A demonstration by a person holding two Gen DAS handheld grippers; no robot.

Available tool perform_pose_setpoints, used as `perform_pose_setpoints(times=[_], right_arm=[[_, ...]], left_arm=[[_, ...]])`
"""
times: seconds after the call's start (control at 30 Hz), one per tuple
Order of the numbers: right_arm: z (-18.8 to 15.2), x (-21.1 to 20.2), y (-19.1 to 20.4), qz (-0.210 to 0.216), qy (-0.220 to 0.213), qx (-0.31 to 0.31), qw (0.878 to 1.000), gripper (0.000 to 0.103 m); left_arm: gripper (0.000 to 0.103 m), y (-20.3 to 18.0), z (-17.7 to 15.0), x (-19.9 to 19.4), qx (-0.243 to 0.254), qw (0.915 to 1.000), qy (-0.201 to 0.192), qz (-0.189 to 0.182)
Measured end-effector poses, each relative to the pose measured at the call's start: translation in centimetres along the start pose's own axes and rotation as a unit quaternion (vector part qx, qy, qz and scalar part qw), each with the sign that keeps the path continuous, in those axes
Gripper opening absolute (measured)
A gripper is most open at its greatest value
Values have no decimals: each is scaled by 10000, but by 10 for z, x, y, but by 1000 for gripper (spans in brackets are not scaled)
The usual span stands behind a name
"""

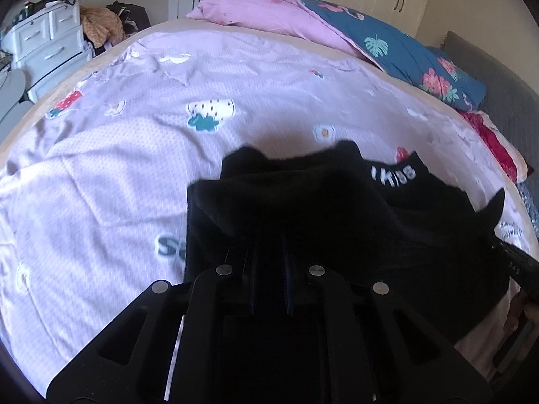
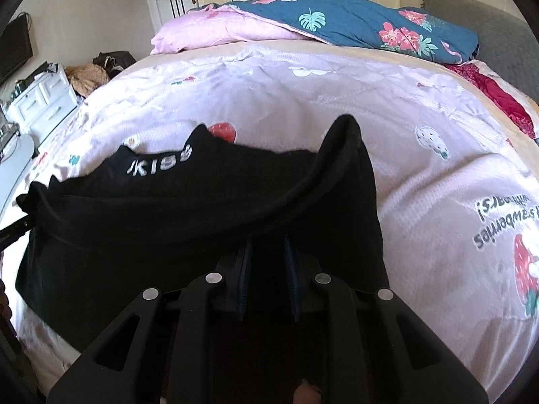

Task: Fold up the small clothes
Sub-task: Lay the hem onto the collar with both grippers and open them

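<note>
A black garment (image 1: 337,208) with white lettering (image 1: 394,176) lies partly folded on the lilac bed sheet (image 1: 134,168). My left gripper (image 1: 269,245) is shut on its near left edge, and the cloth drapes over the fingertips and hides them. In the right wrist view the same garment (image 2: 202,202) spreads to the left, its right edge raised in a peak. My right gripper (image 2: 267,242) is shut on that edge, its blue pads (image 2: 246,262) showing with cloth between them. Each gripper shows at the other view's edge: the right gripper (image 1: 515,262) and the left gripper (image 2: 13,229).
A pink and blue flowered quilt (image 2: 337,20) is heaped along the far side of the bed. Red cloth (image 2: 498,97) lies by the grey headboard (image 2: 488,33) at the right. White drawers (image 1: 43,43) and a pile of clothes (image 1: 101,23) stand beyond the bed's left edge.
</note>
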State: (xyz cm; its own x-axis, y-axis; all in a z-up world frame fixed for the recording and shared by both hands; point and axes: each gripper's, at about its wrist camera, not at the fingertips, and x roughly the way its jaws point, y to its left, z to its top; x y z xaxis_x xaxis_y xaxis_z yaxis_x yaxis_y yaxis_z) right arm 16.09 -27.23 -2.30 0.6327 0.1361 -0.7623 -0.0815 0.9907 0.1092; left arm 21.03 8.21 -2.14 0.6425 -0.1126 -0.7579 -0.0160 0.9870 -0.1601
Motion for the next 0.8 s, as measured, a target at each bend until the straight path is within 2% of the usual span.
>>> perform_pose_setpoints(times=[0.2,0.33,0.4,0.47,0.53,0.57,0.7,0.73,0.8], right_arm=[[23,14,-8,-60,-142,98,9998,18],[37,14,-18,-138,-326,159,9992,18],[40,11,-28,-213,-442,212,9986,19],[39,10,-38,-337,-452,271,9980,19],[37,11,-46,-416,-409,336,9977,21],[37,12,-52,-421,-356,399,9977,25],[34,13,-56,-323,-291,475,9979,35],[34,15,-56,-297,-277,444,9982,36],[32,19,-53,-270,-221,400,9986,36]], left_arm=[[5,10,22,6,-282,9991,-306,-91],[5,29,29,-8,-555,9959,-702,-109],[10,39,31,-17,-707,9936,-881,-36],[21,50,34,-26,-807,9915,-1024,-3],[22,56,35,-28,-829,9913,-1018,5],[22,58,35,-27,-846,9916,-980,-16],[27,57,31,-11,-772,9951,-560,-244],[31,53,30,-3,-710,9962,-408,-296],[31,49,26,6,-617,9974,-278,-266]])
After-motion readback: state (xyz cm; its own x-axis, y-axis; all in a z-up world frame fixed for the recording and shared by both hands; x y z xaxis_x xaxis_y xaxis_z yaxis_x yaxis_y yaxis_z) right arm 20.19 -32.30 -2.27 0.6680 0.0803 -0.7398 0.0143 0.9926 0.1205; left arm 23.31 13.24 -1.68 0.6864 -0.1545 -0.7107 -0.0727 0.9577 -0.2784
